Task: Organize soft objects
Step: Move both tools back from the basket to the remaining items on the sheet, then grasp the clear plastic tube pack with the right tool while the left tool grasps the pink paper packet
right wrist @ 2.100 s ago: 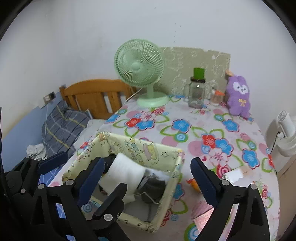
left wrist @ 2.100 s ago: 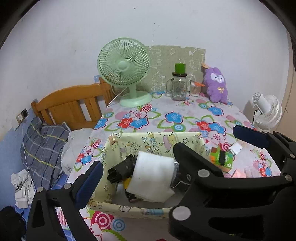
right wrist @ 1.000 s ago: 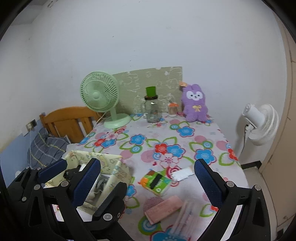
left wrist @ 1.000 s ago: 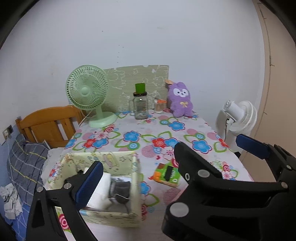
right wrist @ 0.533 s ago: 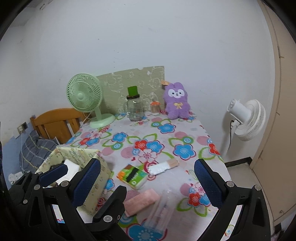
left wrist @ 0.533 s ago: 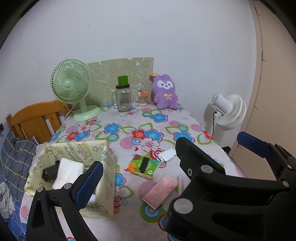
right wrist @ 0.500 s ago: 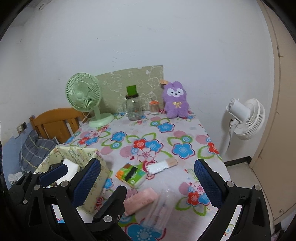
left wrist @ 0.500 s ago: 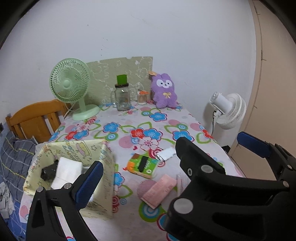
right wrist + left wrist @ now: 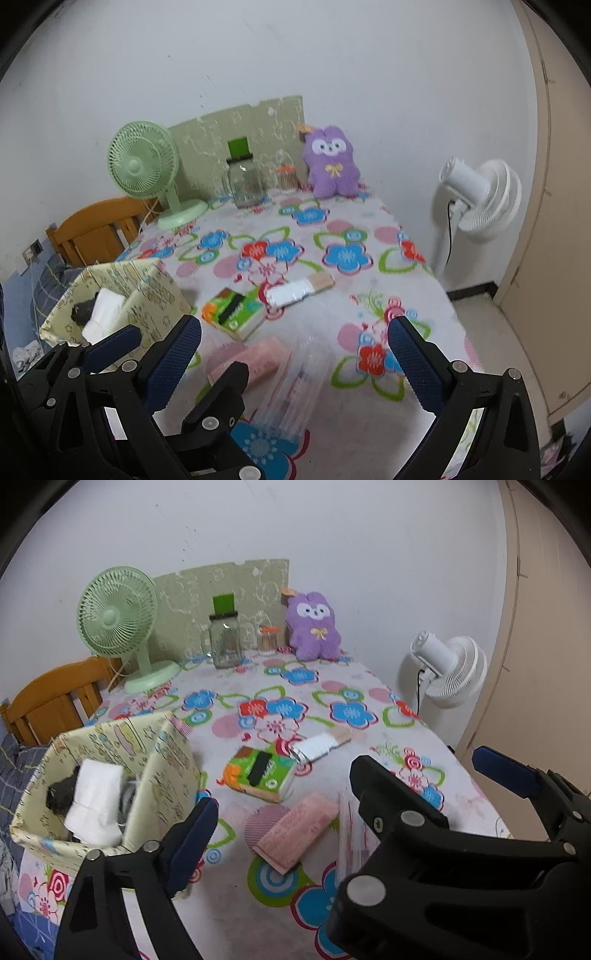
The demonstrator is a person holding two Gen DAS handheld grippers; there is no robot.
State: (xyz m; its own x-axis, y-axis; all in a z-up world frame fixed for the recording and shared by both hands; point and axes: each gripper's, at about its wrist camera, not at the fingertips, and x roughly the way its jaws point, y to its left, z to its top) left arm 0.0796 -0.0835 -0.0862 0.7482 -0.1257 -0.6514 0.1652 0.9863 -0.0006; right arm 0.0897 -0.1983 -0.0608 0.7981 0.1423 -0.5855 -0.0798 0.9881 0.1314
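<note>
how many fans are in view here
2. A green desk fan stands at the table's far left corner, beside the glass jar. A white fan stands on the floor off the table's right edge. None seem hidden.

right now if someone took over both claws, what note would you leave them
Left claw: open, empty, hovering over the table. Right claw: open, empty.
Fabric box at table's left edge holds a white soft roll and dark items.
Still out on the tablecloth: green tissue pack, pink pack, white packet, clear sleeve. Purple plush sits by the far wall.
Left: box the loose soft things.
</note>
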